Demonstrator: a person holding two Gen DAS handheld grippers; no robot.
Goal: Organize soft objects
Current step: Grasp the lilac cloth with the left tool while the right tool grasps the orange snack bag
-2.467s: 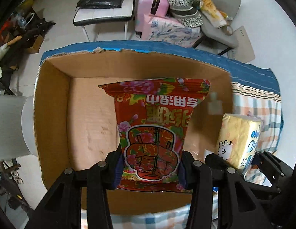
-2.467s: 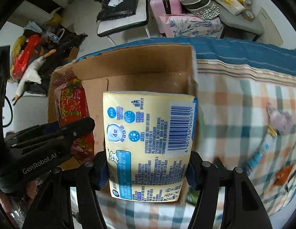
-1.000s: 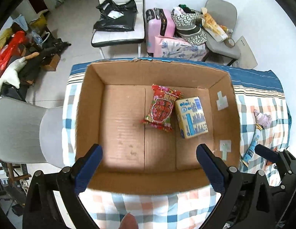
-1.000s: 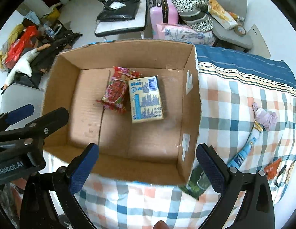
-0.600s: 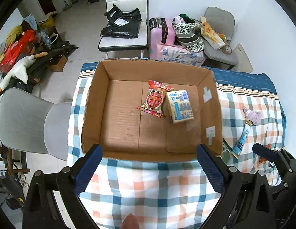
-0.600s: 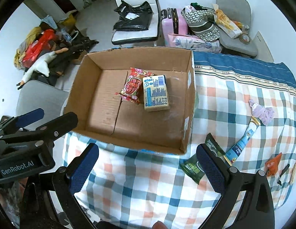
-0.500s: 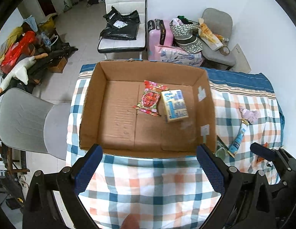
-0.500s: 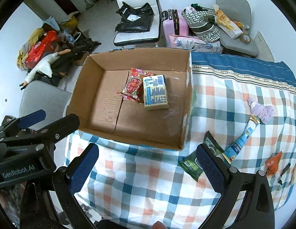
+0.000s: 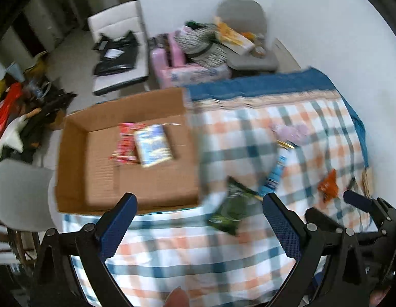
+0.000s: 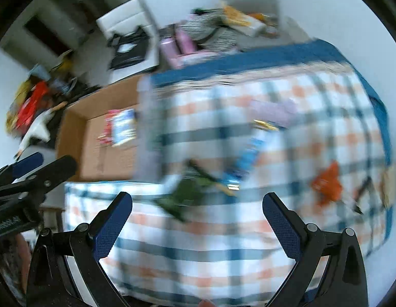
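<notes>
A cardboard box [image 9: 77, 163] [image 10: 95, 151] stands on the checked cloth at the left. Inside lie a red snack bag [image 9: 125, 140] [image 10: 108, 128] and a yellow tissue pack [image 9: 153, 144] [image 10: 123, 126]. On the cloth to the right lie a green packet [image 9: 229, 211] [image 10: 187, 192], a blue tube [image 9: 275, 172] [image 10: 246, 160], a purple soft item [image 9: 291, 130] [image 10: 273, 112] and an orange packet [image 9: 327, 186] [image 10: 327, 183]. My left gripper [image 9: 199, 208] is open and empty, high above the cloth near the green packet. My right gripper [image 10: 198, 208] is open and empty. Both views are blurred.
The checked cloth [image 9: 223, 255] covers a table with a blue far edge [image 9: 261, 83]. Behind stand a white chair with a black bag [image 9: 116, 56], a pink suitcase [image 9: 164, 58] and a grey chair piled with things [image 9: 246, 43]. A grey chair [image 9: 19, 192] stands at the left.
Both grippers let go of the red bag and tissue pack into the box, opened, pulled back and swung right. The loose items on the cloth now sit nearer the centre.
</notes>
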